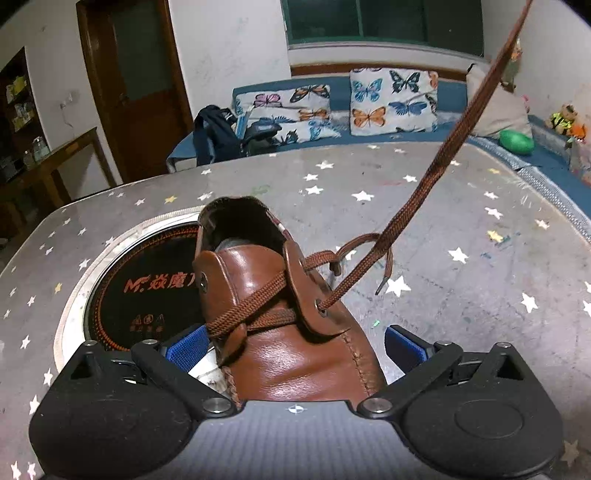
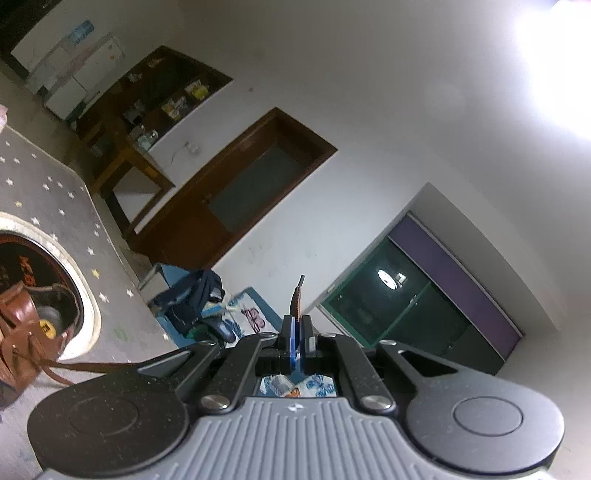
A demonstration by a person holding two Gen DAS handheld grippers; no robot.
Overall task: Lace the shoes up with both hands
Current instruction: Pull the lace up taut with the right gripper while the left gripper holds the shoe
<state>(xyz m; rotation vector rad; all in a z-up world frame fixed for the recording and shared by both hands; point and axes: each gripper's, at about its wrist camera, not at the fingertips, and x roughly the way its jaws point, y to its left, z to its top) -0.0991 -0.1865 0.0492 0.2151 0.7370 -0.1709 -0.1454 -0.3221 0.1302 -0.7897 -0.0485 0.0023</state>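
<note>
close up, left gripper point(image 1: 295, 345) spread wide, blue pads point(image 1: 184, 349) either side of a brown shoe's point(image 1: 295, 354) toe; whether touching the leather, cannot tell. shoe toe-first toward the camera, standing on a grey star-print table point(image 1: 461, 229), heel partly over a round black hob point(image 1: 147, 284) set into the top. brown lace point(image 1: 436, 173) crossing the tongue, passing out through an eyelet point(image 1: 322, 309) on the right flap, then rising taut and straight up to the upper right, out of the picture. other lace end point(image 1: 386, 271) lying slack in a loop on the table beside the shoe, tip on the star print.

further off, right gripper point(image 2: 296, 334) raised well above the table, fingers pressed together on the lace end point(image 2: 296, 301), tip poking up past the pads. same lace point(image 2: 96, 366) running from under that gripper down to the shoe point(image 2: 18, 350) at the left edge of the right wrist view.

beyond the table, a blue bench point(image 1: 369, 92) with butterfly cushions point(image 1: 391, 101), a dark bag point(image 1: 216, 134), a green ball point(image 1: 516, 141). farthest back, a brown door point(image 1: 136, 81) and a window point(image 1: 384, 20).
</note>
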